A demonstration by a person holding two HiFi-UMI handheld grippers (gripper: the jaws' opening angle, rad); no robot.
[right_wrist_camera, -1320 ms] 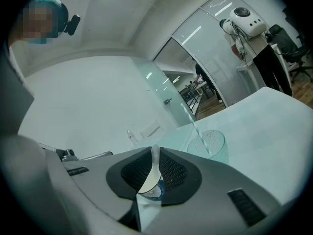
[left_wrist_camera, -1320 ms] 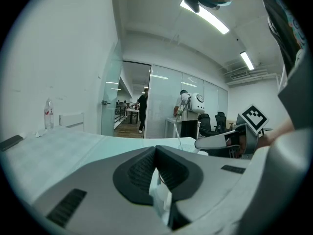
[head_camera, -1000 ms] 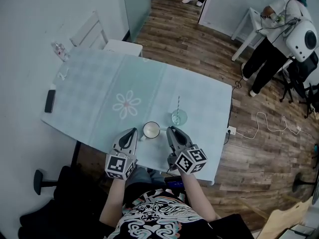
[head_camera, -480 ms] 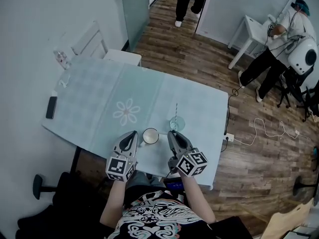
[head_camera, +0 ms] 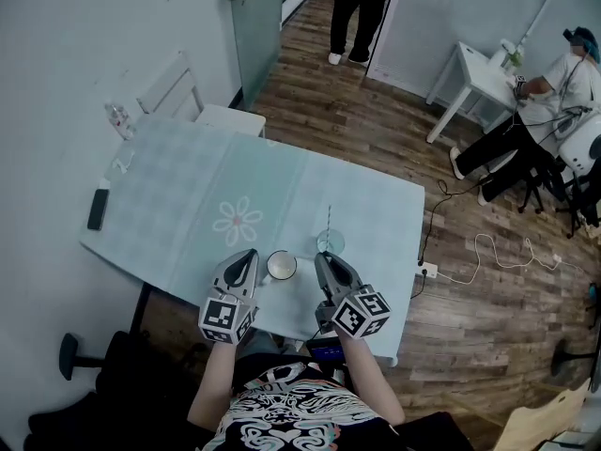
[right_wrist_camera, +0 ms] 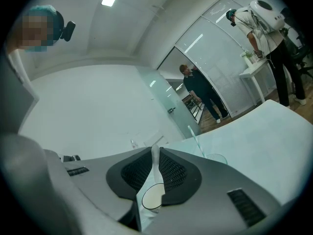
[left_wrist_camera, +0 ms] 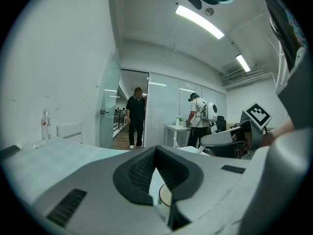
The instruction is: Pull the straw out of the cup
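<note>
A clear glass cup (head_camera: 329,241) with a thin straw (head_camera: 329,218) standing in it sits near the table's front right. A white mug (head_camera: 281,265) stands just left of it. My left gripper (head_camera: 248,257) is by the mug's left side and my right gripper (head_camera: 324,260) is by its right side, just in front of the glass. Both are shut and hold nothing. In the left gripper view the left gripper (left_wrist_camera: 156,152) shows the mug (left_wrist_camera: 164,196) through a thin slit. In the right gripper view the right gripper (right_wrist_camera: 155,153) has the mug (right_wrist_camera: 152,198) below it, with the straw (right_wrist_camera: 195,137) and glass (right_wrist_camera: 215,157) beyond.
The table (head_camera: 169,186) has a pale cloth with a flower print. A dark phone (head_camera: 97,209) and a small bottle (head_camera: 117,118) lie at its left end, beside a white chair (head_camera: 174,75). One person (head_camera: 355,7) stands at the doorway and another (head_camera: 549,97) sits by a white side table (head_camera: 474,75).
Both grippers have stayed beside the mug, still shut. The head view has shifted a little, and the people in the background have moved.
</note>
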